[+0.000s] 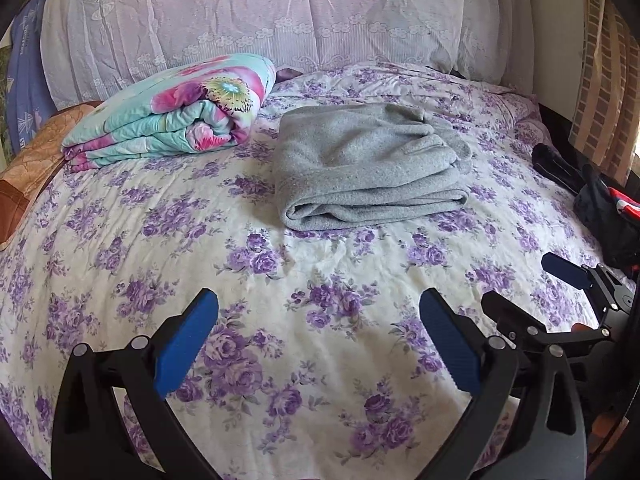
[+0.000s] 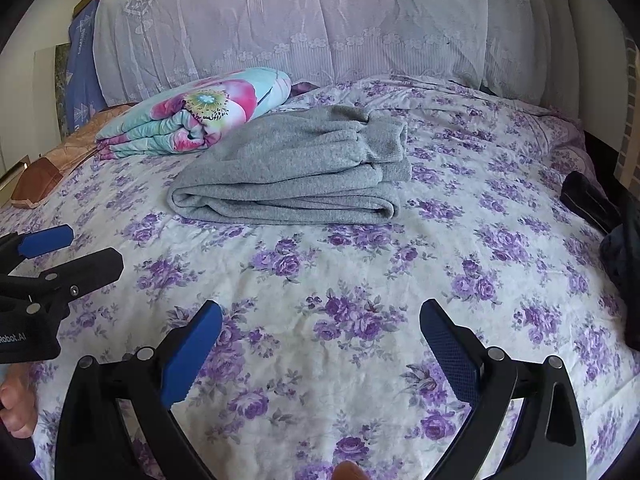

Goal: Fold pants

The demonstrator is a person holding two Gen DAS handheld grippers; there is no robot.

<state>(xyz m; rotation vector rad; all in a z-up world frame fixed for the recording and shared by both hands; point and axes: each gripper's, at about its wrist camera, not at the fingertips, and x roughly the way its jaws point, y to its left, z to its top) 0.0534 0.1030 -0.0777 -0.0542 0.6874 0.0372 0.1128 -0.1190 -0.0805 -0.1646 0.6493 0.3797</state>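
Left-wrist view shows the left gripper (image 1: 318, 344) with its blue pads (image 1: 186, 346) spread wide, nothing between them, above the flowered bedsheet (image 1: 340, 276). Right-wrist view shows the right gripper (image 2: 320, 354) spread just as wide and holding nothing, the left gripper's tips near its left edge. Beyond both, well apart from the fingers, the grey pants (image 1: 370, 168) lie folded into a flat bundle on the sheet. Just beside them to the left sits a folded floral quilt (image 1: 168, 114), with a lace-covered headboard (image 1: 280, 12) behind and dark clothing (image 1: 600, 208) at the bed's right edge.
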